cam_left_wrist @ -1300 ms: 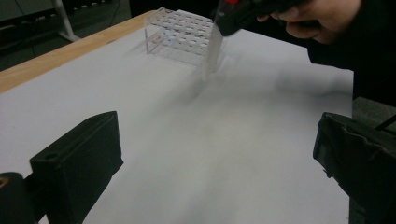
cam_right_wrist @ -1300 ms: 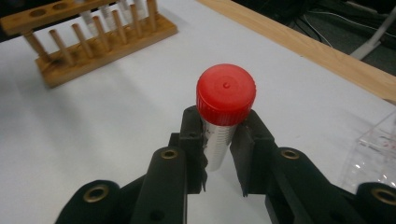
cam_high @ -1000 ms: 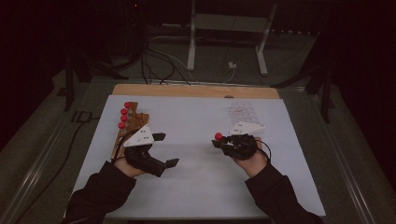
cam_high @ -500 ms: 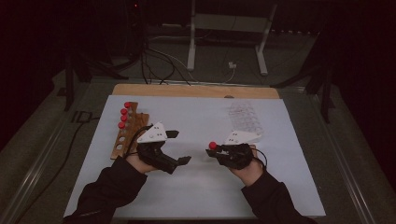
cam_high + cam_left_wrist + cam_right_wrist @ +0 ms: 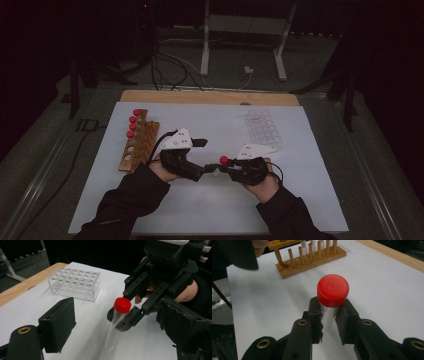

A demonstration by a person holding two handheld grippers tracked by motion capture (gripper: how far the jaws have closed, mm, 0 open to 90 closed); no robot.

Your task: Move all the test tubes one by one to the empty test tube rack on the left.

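Near the table's middle, the right gripper (image 5: pixel 220 167) pinches a red-capped tube (image 5: pixel 331 302); the left gripper (image 5: pixel 120 325) jaws, just been closing, stand apart around it.

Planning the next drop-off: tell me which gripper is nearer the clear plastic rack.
Right. The right gripper, shut on the red-capped tube, sits just below the clear plastic rack; the left gripper is farther left, toward the wooden rack.
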